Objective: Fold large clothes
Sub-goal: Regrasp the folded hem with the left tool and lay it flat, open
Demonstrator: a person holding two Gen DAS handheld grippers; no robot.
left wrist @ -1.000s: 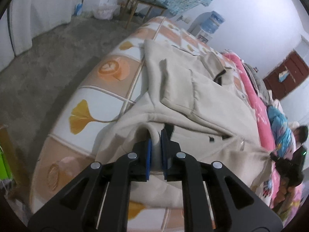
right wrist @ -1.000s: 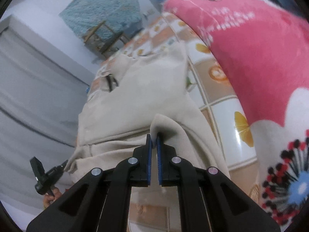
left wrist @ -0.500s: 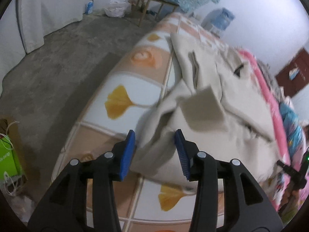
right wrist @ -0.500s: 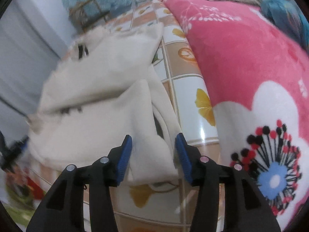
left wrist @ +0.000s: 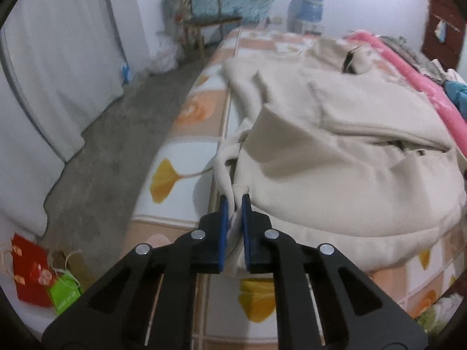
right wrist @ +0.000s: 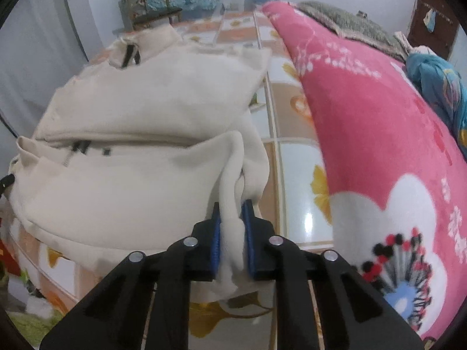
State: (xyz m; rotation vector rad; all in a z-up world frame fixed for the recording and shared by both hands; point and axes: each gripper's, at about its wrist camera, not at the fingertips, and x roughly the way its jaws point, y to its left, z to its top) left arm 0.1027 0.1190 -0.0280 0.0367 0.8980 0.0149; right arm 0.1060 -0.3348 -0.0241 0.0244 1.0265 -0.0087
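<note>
Bedding with tiles pattern (left wrist: 186, 157) carries the cream jacket (left wrist: 335, 157), which lies near the bed's left edge, with grey floor (left wrist: 116, 134) beyond. Only the right view shows the pink blanket (right wrist: 364, 122) beside it. Left gripper (left wrist: 234, 204) and right gripper (right wrist: 232, 210) each pinch a jacket fold, nearly closed.

Dim, cool indoor lighting, bluish cast on the walls; source not visible. Soft, diffuse shadows only, under folds of the cream jacket (left wrist: 344, 151). Bright specular glare on the glossy bed sheet (right wrist: 306, 218) in the right wrist view. Heavy fisheye bending throughout, black vignette at every corner. Slight motion blur and grain across both views; far chair (left wrist: 204, 20) and water dispenser (left wrist: 306, 11) soft. Near gripper fingers comparatively sharp.
</note>
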